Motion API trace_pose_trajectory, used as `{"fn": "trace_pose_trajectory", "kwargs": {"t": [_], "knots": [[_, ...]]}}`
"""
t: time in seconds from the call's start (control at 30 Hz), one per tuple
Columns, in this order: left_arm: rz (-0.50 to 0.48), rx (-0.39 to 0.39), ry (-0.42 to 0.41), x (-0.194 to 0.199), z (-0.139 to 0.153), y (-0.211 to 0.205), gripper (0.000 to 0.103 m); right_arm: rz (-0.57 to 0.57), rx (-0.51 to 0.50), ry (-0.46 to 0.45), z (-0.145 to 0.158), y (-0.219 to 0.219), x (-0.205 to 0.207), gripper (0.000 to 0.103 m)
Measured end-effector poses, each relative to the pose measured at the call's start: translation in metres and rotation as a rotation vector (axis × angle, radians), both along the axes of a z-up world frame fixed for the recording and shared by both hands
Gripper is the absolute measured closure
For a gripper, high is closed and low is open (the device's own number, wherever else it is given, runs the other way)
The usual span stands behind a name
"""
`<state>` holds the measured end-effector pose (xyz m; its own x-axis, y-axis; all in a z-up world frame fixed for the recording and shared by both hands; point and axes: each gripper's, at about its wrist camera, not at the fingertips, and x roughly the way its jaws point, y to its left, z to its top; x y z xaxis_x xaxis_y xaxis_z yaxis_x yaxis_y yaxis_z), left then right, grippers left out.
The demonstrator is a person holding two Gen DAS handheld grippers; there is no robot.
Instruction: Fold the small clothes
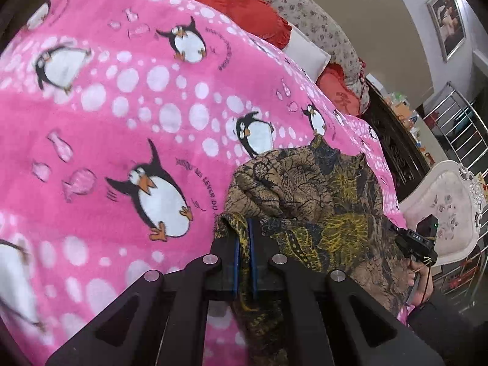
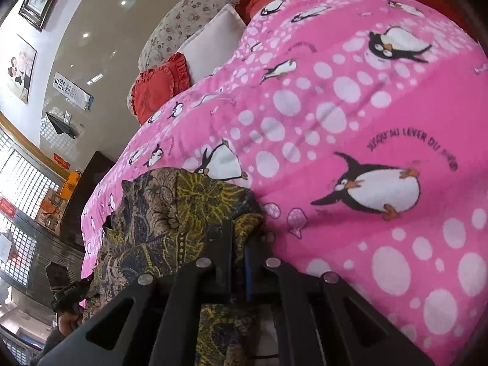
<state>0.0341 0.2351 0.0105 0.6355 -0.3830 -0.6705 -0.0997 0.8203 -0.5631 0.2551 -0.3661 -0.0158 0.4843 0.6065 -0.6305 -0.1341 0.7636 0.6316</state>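
Garment: a small patterned cloth [image 1: 308, 201] in brown, dark blue and yellow, held up over the bed between the two tongs, sagging in folds between them
Left tongs: [image 1: 244, 238] pressed together on one edge of the patterned cloth; the fabric runs between the blue pads [image 1: 236, 262] and hangs down below them
Right tongs: [image 2: 238, 244] pressed together on the other edge of the same cloth; fabric drapes over the black fingers and hangs below, so the tips are partly hidden
Other views of the tongs: the left wrist camera shows the right tool's black body at the lower right edge with a hand [image 1: 422, 283] around its handle; the right wrist camera shows the left tool at its lower left edge, gripped by a hand [image 2: 68, 320]
Bed cover: a pink fleece blanket [image 1: 122, 122] with white dots, penguins and fish, spread flat over the bed beneath and beyond the cloth
Head of the bed: a red heart-shaped cushion [image 1: 241, 3], a white pillow [image 1: 305, 52] and a floral headboard [image 1: 320, 21]
Beside the bed: a white upholstered chair [image 1: 445, 210] near the right tool
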Motion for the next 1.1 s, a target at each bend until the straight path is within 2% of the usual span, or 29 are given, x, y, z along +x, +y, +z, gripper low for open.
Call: {"fn": "trace_pose_trajectory", "kwargs": {"t": [0.1,0.13,0.17,0.2,0.3,0.4,0.47,0.53,0.57,0.63,0.67,0.7,0.77,0.9,0.97,1.07,1.1], "knots": [[-0.027,0.067,-0.02,-0.009,0.03,-0.005,0.103,0.017,0.006,0.016,0.007,-0.006,-0.004,0.092],[-0.025,0.118,-0.026,-0.014,0.039,-0.008,0.103,0.023,-0.014,0.009,0.014,-0.009,-0.01,0.086],[-0.01,0.161,-0.035,-0.017,0.046,-0.009,0.087,0.018,-0.033,0.002,0.02,-0.012,-0.014,0.074],[0.008,0.172,-0.047,-0.02,0.052,-0.007,0.077,0.004,-0.053,-0.014,0.028,-0.019,-0.022,0.069],[0.114,0.202,-0.055,-0.034,0.067,-0.004,0.077,-0.018,-0.079,-0.073,0.053,-0.034,-0.045,0.067],[0.045,0.179,-0.155,-0.047,0.084,-0.036,0.077,0.069,-0.17,-0.164,0.08,-0.017,-0.068,0.067],[-0.093,0.21,-0.172,-0.048,0.087,-0.089,0.078,0.153,-0.258,-0.212,0.09,0.012,-0.079,0.067],[-0.179,0.258,-0.137,-0.046,0.079,-0.126,0.077,0.242,-0.342,-0.246,0.092,0.045,-0.087,0.067],[-0.2,0.313,-0.102,-0.041,0.068,-0.145,0.078,0.279,-0.398,-0.258,0.089,0.064,-0.089,0.067],[-0.191,0.412,-0.003,-0.029,0.043,-0.162,0.078,0.308,-0.463,-0.257,0.079,0.081,-0.09,0.067],[-0.188,0.43,0.041,-0.025,0.033,-0.162,0.078,0.316,-0.495,-0.238,0.071,0.089,-0.087,0.067],[-0.182,0.429,0.089,-0.02,0.022,-0.162,0.078,0.322,-0.531,-0.201,0.06,0.095,-0.083,0.067],[-0.157,0.423,0.087,-0.015,0.023,-0.16,0.078,0.337,-0.601,-0.097,0.038,0.101,-0.073,0.067],[-0.15,0.41,0.127,0.007,0.025,-0.15,0.078,0.335,-0.614,-0.067,0.04,0.108,-0.055,0.064],[-0.119,0.389,0.14,0.027,0.028,-0.137,0.078,0.349,-0.649,-0.067,0.039,0.116,-0.042,0.053],[-0.044,0.335,0.148,0.053,0.032,-0.113,0.092,0.374,-0.687,-0.069,0.038,0.131,-0.017,0.048],[0.0,0.327,0.118,0.058,0.038,-0.104,0.092,0.367,-0.697,-0.105,0.045,0.133,-0.009,0.048]]}}
